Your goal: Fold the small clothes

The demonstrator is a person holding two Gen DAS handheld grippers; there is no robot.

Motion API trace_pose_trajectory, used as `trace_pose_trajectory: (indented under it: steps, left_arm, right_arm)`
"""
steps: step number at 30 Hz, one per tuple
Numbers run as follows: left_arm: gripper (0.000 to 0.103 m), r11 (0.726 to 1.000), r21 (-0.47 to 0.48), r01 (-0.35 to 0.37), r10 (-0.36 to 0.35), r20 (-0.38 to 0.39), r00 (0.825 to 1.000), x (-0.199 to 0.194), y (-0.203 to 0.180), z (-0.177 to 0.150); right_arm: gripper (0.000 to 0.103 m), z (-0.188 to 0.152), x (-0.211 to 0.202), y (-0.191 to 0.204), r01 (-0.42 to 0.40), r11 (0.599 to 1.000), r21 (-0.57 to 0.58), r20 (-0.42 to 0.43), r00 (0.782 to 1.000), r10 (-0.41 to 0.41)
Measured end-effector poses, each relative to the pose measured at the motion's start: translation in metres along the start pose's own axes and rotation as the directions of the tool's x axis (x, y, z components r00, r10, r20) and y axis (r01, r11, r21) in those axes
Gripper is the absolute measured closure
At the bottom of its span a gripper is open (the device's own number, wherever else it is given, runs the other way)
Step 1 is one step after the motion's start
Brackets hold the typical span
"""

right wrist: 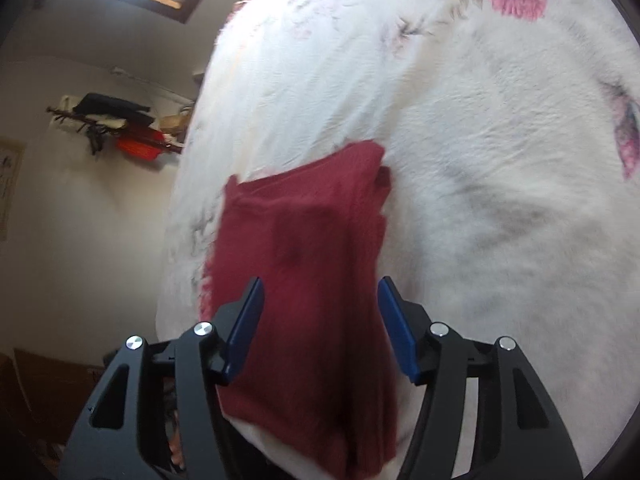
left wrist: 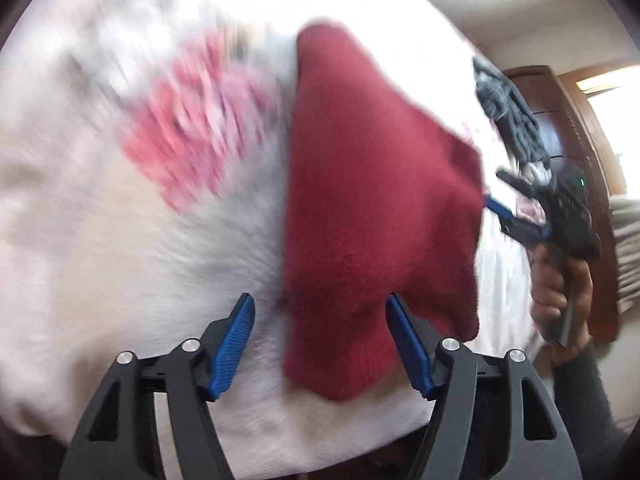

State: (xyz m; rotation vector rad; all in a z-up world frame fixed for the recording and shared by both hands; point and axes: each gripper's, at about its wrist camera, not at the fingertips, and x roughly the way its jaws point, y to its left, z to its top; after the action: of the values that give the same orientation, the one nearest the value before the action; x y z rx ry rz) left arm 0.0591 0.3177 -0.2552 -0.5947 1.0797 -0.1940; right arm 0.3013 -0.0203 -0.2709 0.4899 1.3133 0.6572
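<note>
Cloth comes first: a dark red knitted garment (right wrist: 304, 272) lies flat on the bed (right wrist: 500, 220), spread over a white fleecy blanket printed with pink flowers, and it sits close to the bed's edge on the right-hand side. In the right wrist view its long axis runs straight away from the right tool (right wrist: 320, 332), starting below and between the blue pads and ending at a squared far edge toward the middle of the bed; it looks already doubled, with a layered edge along its right side. The right tool's jaws stand wide apart with nothing between them, hovering over the near end of the garment. In the left wrist view the same red garment (left wrist: 380, 216) runs up and away from the left tool (left wrist: 320, 348), lying mostly toward that tool's right finger (left wrist: 408, 352), with bare blanket under the left finger. The left tool is likewise spread wide and empty. Farther right in that view, a hand (left wrist: 556, 292) holds the right tool at the garment's outer edge, so the two tools face the cloth from different sides. Judging from this, the next fold would go across the long axis, and both tools appear about equally near the nearer short end.
</note>
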Motion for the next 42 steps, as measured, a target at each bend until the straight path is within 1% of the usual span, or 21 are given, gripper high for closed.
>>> trace_pose_trajectory:
  steps: [2, 5, 7, 8, 9, 10, 12, 15, 17, 19, 22, 24, 26, 28, 30, 32, 34, 37, 39, 40, 42]
  left_arm:
    - [0.037, 0.996, 0.031, 0.086, -0.088, 0.045, 0.995, -0.019, -0.012, -0.012]
    - [0.041, 0.987, 0.057, 0.153, -0.153, -0.001, 0.988, -0.008, -0.029, -0.019]
    - [0.047, 0.983, 0.055, 0.172, -0.170, -0.050, 0.984, 0.012, -0.041, -0.017]
    - [0.048, 0.982, 0.053, 0.182, -0.177, -0.077, 0.981, 0.022, -0.043, -0.018]
    - [0.048, 0.983, 0.054, 0.176, -0.171, -0.091, 0.981, 0.028, -0.044, -0.019]
    - [0.048, 0.985, 0.054, 0.166, -0.159, -0.119, 0.980, 0.038, -0.045, -0.020]
    - [0.048, 0.989, 0.048, 0.143, -0.135, -0.146, 0.980, 0.054, -0.044, -0.021]
    - [0.051, 0.990, -0.035, 0.139, -0.143, -0.225, 0.964, 0.083, -0.034, -0.023]
    - [0.051, 0.991, -0.029, 0.128, -0.131, -0.243, 0.961, 0.086, -0.039, -0.023]
    - [0.051, 0.985, -0.024, 0.171, -0.172, -0.235, 0.957, 0.077, -0.049, -0.021]
    - [0.051, 0.975, -0.006, 0.221, -0.218, -0.189, 0.957, 0.059, -0.061, -0.017]
    - [0.049, 0.976, -0.019, 0.218, -0.218, -0.180, 0.959, 0.060, -0.062, -0.016]
    - [0.047, 0.984, -0.033, 0.172, -0.176, -0.226, 0.958, 0.075, -0.055, -0.021]
    - [0.048, 0.989, -0.052, 0.140, -0.149, -0.295, 0.944, 0.090, -0.049, -0.026]
    - [0.049, 0.985, -0.037, 0.170, -0.173, -0.319, 0.932, 0.087, -0.053, -0.024]
    - [0.048, 0.971, 0.002, 0.239, -0.228, -0.297, 0.927, 0.068, -0.065, -0.010]
    - [0.047, 0.956, 0.021, 0.293, -0.281, -0.225, 0.933, 0.044, -0.073, 0.014]
    - [0.042, 0.954, 0.022, 0.298, -0.295, -0.094, 0.951, 0.029, -0.074, 0.066]
    - [0.042, 0.969, 0.027, 0.247, -0.244, -0.072, 0.967, 0.045, -0.069, 0.103]
    - [0.042, 0.974, 0.019, 0.226, -0.224, -0.086, 0.971, 0.056, -0.068, 0.112]
    - [0.042, 0.993, 0.010, 0.114, -0.111, -0.156, 0.982, 0.099, -0.061, 0.131]
  right_arm:
    - [0.057, -0.023, -0.003, 0.007, 0.037, 0.998, -0.044, -0.020, 0.999, -0.037]
    - [0.065, -0.042, 0.013, 0.001, 0.067, 0.997, -0.027, -0.067, 0.995, -0.069]
    - [0.067, -0.048, 0.027, -0.001, 0.053, 0.999, 0.002, -0.100, 0.994, -0.053]
    - [0.072, -0.048, 0.033, 0.001, 0.055, 0.998, 0.000, -0.110, 0.992, -0.055]
    - [0.085, -0.048, 0.039, 0.004, 0.073, 0.997, -0.015, -0.119, 0.990, -0.074]
    - [0.090, -0.047, 0.041, 0.006, 0.098, 0.995, -0.032, -0.115, 0.988, -0.101]
    - [0.094, -0.043, 0.039, 0.002, 0.128, 0.991, -0.024, -0.092, 0.987, -0.130]
    - [0.095, -0.040, 0.041, -0.022, 0.132, 0.989, 0.061, -0.091, 0.988, -0.126]
    - [0.093, -0.042, 0.042, -0.027, 0.110, 0.991, 0.080, -0.096, 0.990, -0.102]
    - [0.086, -0.041, 0.035, -0.020, 0.075, 0.995, 0.063, -0.090, 0.994, -0.069]
    - [0.079, -0.028, 0.020, -0.012, 0.074, 0.996, 0.040, -0.038, 0.997, -0.072]
    - [0.078, -0.013, 0.023, -0.012, 0.062, 0.997, 0.053, -0.033, 0.998, -0.060]
    - [0.095, 0.001, 0.032, -0.007, 0.100, 0.995, 0.009, -0.031, 0.995, -0.099]
    - [0.096, 0.005, 0.033, -0.007, 0.169, 0.986, -0.013, 0.004, 0.986, -0.169]
    - [0.095, 0.006, 0.041, -0.019, 0.172, 0.984, 0.033, -0.010, 0.985, -0.172]
    - [0.090, 0.004, 0.039, -0.020, 0.134, 0.990, 0.031, -0.012, 0.991, -0.134]
    - [0.088, 0.002, 0.028, -0.016, 0.105, 0.994, 0.027, 0.020, 0.994, -0.106]
    - [0.088, 0.014, 0.021, -0.008, 0.095, 0.995, 0.006, 0.045, 0.994, -0.095]
    - [0.094, 0.025, 0.032, -0.004, 0.148, 0.989, -0.031, 0.026, 0.989, -0.147]
    - [0.095, 0.029, 0.038, -0.006, 0.180, 0.983, -0.038, 0.011, 0.984, -0.180]
    - [0.095, 0.037, 0.052, -0.017, 0.246, 0.969, -0.032, -0.018, 0.969, -0.247]
